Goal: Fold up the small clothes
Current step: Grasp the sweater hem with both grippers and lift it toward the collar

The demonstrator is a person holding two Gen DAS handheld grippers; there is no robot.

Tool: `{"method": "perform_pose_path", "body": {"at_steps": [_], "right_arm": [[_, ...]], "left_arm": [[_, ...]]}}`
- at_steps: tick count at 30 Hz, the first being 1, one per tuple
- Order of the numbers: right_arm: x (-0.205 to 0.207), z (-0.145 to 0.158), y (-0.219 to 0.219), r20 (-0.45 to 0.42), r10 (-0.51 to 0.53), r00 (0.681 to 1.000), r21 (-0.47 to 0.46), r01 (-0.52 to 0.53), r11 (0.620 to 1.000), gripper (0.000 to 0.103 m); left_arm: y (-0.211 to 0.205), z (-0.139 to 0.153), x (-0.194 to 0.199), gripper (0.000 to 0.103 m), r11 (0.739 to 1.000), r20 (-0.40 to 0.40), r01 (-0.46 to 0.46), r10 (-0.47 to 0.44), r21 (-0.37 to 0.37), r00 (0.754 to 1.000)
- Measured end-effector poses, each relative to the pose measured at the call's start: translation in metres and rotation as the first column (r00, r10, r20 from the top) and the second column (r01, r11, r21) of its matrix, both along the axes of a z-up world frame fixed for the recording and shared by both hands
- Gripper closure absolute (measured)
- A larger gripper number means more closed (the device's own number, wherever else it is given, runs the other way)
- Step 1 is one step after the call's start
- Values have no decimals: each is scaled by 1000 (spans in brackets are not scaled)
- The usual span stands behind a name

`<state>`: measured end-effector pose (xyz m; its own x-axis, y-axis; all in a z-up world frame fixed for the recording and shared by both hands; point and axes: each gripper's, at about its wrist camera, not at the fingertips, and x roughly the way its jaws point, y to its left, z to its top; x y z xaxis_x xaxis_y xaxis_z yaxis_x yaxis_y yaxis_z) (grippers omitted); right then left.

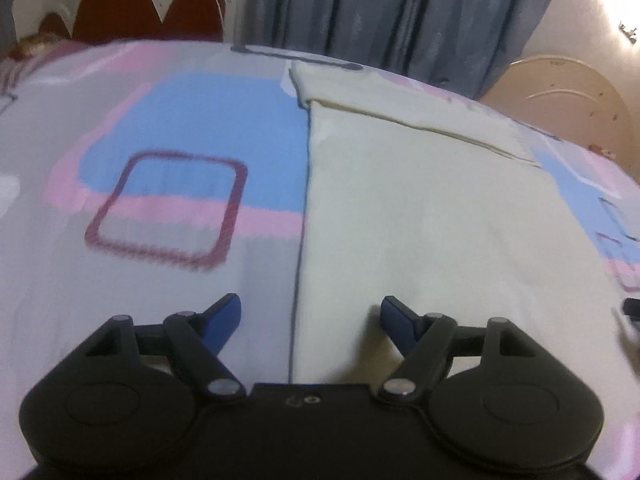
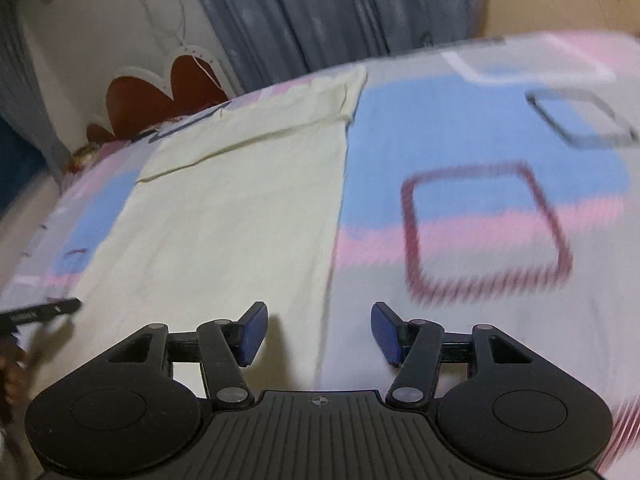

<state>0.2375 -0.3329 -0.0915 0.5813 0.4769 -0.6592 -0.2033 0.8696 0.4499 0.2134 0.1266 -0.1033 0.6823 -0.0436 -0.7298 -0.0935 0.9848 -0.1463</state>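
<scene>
A pale cream garment lies flat on the bed, folded into a long strip with straight side edges. In the left wrist view its left edge runs between my open fingers. My left gripper is open and empty, low over that edge. In the right wrist view the garment lies to the left, with its right edge between my fingers. My right gripper is open and empty above that edge. The tip of the left gripper shows at the left edge of the right wrist view.
The bed sheet has pink, blue and grey blocks with dark red squares. A red scalloped headboard and grey curtains stand behind the bed. A beige footboard is at the right.
</scene>
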Motion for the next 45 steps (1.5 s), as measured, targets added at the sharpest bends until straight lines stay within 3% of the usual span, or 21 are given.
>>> {"method": "perform_pose_path", "body": {"at_steps": [4,6,9,12,13,23,29,31,32,33,36,38,40,43,45], "right_arm": [[-25,2,0,-45,-25,999,77,29,997,46],[-36,2,2,-59,-19,998,95,24,995,46],[-52,4,3,-64,-7,998,115,14,993,47],[-63,5,1,-79,-1,997,148,12,989,53],[-68,3,0,-81,-5,997,157,18,987,53],[-36,-19,-26,-185,-75,980,351,137,926,74],[-44,-15,-24,-176,13,984,317,44,947,80],[-43,-17,-21,-181,14,983,293,40,955,99],[-41,-17,-19,-183,15,983,287,39,957,100],[-40,-15,-17,-174,15,985,279,34,960,100],[-43,6,-15,-99,23,995,264,4,965,101],[-49,26,-20,-22,34,999,289,-26,957,101],[-53,37,-20,15,45,999,270,-47,962,101],[-50,12,-19,-54,52,997,229,-38,973,101],[-43,-16,-15,-169,32,985,209,4,978,101]], "left_arm": [[6,-2,-27,34,995,2,27,-27,-100,1000],[11,-4,-37,42,983,2,35,-35,-181,999],[22,-8,-49,56,949,-4,42,-46,-313,999],[34,-17,-54,57,888,-13,55,-68,-456,998],[35,-20,-54,57,880,-12,57,-71,-472,997],[33,-29,-24,58,856,-8,66,-81,-514,997],[36,-32,-32,57,841,-7,75,-93,-535,996],[32,-31,-29,67,853,-8,65,-81,-518,997],[29,-28,-28,99,870,-8,56,-69,-489,998],[28,-27,-28,101,877,-5,45,-54,-478,999],[32,-6,-39,101,846,123,79,-16,-527,992],[32,3,-43,101,857,149,96,-23,-506,989],[34,-5,-42,101,877,103,75,-29,-475,994],[34,-38,-37,99,896,-21,10,-22,-443,1000],[38,-41,-41,100,870,-7,-16,15,-493,1000]]}}
